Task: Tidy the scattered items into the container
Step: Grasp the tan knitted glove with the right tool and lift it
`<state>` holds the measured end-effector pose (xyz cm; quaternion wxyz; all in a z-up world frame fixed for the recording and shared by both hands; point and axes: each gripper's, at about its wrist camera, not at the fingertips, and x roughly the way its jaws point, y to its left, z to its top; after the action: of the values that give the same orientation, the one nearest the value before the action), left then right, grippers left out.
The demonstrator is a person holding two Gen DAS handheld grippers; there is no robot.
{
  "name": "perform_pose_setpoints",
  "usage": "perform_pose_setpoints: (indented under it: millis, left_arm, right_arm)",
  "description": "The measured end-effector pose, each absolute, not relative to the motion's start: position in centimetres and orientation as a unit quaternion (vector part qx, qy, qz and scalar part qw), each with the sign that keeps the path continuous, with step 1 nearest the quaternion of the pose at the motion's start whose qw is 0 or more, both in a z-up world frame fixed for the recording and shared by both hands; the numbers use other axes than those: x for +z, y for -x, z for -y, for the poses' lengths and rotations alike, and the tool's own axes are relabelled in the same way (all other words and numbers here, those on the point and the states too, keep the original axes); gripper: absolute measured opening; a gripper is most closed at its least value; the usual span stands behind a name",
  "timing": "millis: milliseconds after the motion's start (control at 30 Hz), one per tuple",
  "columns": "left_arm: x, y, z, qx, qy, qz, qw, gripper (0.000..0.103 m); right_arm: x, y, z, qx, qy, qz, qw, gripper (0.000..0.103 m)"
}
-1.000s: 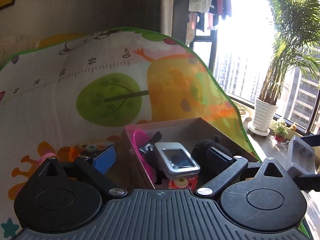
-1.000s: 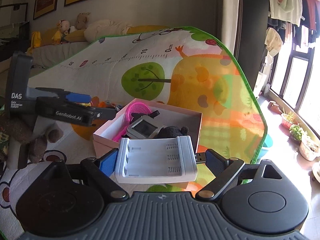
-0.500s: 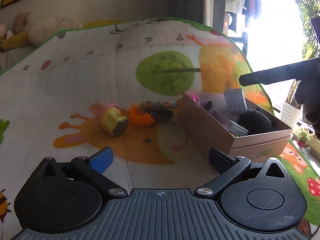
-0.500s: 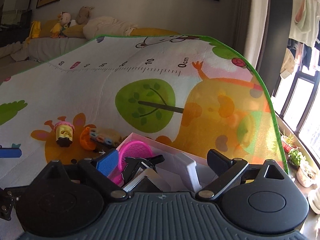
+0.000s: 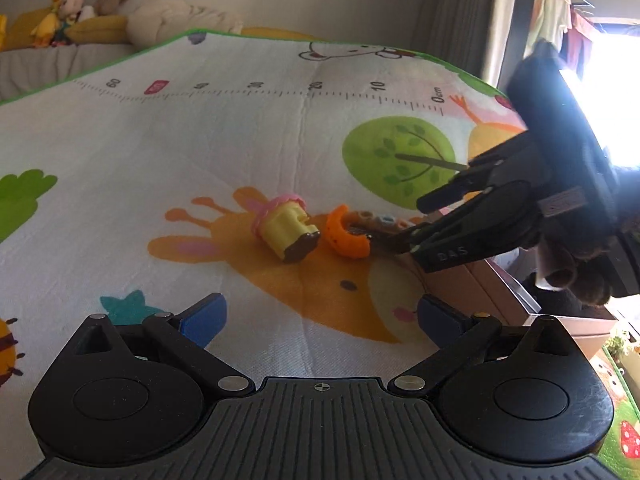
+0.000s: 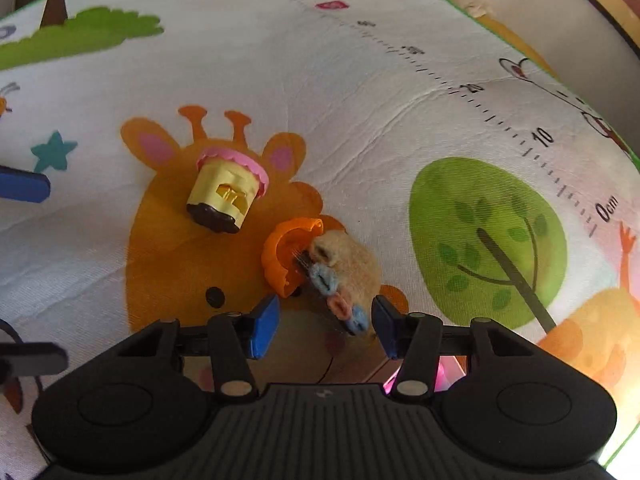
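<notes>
Jaws of the right gripper [image 6: 325, 327] are closing around a fuzzy tan toy [image 6: 347, 271] lying beside an orange piece [image 6: 286, 256] on the mat [image 6: 320, 80], pads not yet pressing; the left gripper [image 5: 320, 320] is hovering wide apart, empty.

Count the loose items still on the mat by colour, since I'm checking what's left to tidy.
Yellow and pink: 1, the toy cupcake
Orange: 1, the orange piece
Tan: 1, the fuzzy toy
Total: 3
</notes>
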<state>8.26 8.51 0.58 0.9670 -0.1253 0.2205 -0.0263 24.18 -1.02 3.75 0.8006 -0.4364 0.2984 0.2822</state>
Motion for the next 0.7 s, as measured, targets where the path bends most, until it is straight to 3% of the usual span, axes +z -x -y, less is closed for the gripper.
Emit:
perform_pose_setpoints:
  millis: [233,367,433,700]
  left_arm:
    - [0.5,-8.2,-8.7,-0.038,0.133,-0.220,0.966,0.103]
    - [0.4,-8.2,-9.1,-0.044,0.147,-0.220,0.963,0.103]
    - [0.4,-8.3,-9.4,-0.045,0.156,-0.223,0.961,0.103]
    - [0.2,-8.4,-11.8,0.016,0.213,-0.209,0.954,0.103]
  right_arm:
    - [0.7,-27.4,-2.4,0.255,0.506,-0.309,0.764,0.051]
    - [0.4,-27.0,-2.5,0.259,0.501,-0.304,0.768,0.027]
    - [1.7,-26.3,-1.7,0.256,0.481,-0.301,0.782,0.023]
    - [10.6,-16.8,5.8,0.310,0.313,-0.291,0.849,0.023]
